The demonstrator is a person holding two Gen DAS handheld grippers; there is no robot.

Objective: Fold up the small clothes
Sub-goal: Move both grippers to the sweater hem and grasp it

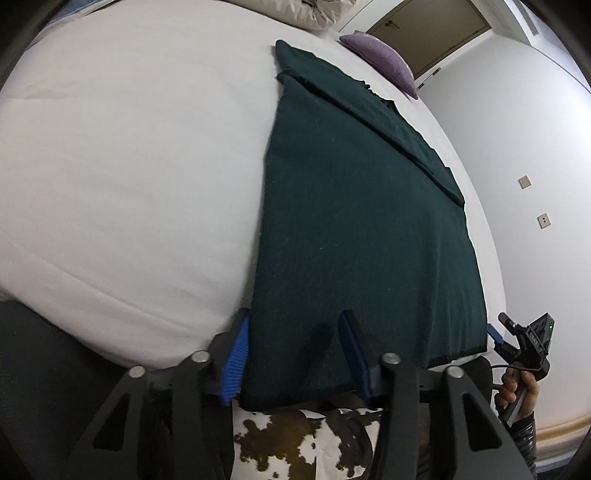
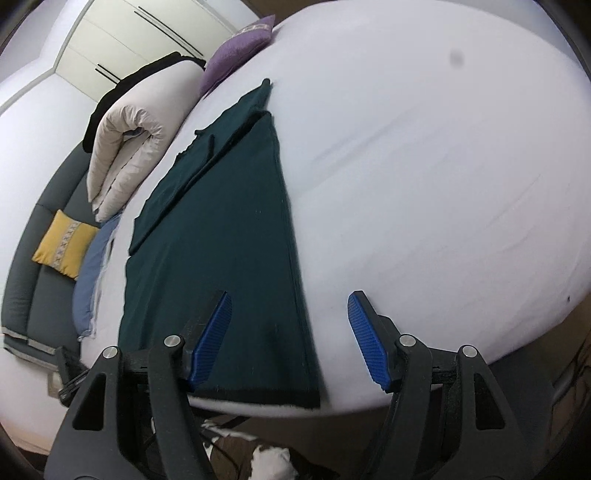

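A dark green knitted garment (image 1: 362,206) lies flat on the white bed (image 1: 129,166), with a sleeve folded across its far part. My left gripper (image 1: 295,354) is open, its blue pads (image 1: 236,354) straddling the garment's near left hem corner. The garment also shows in the right wrist view (image 2: 229,229). My right gripper (image 2: 288,339) is open over the near right hem corner, the left pad (image 2: 210,336) above the cloth, the right pad (image 2: 365,339) over bare sheet. The right gripper also shows in the left wrist view (image 1: 517,339).
A purple cushion (image 2: 236,51) and a rolled pale duvet (image 2: 125,144) lie at the bed's far end. A yellow cushion (image 2: 62,243) sits on a grey sofa (image 2: 22,266). A cow-pattern rug (image 1: 295,443) lies below the bed edge. A door (image 1: 428,33) is behind.
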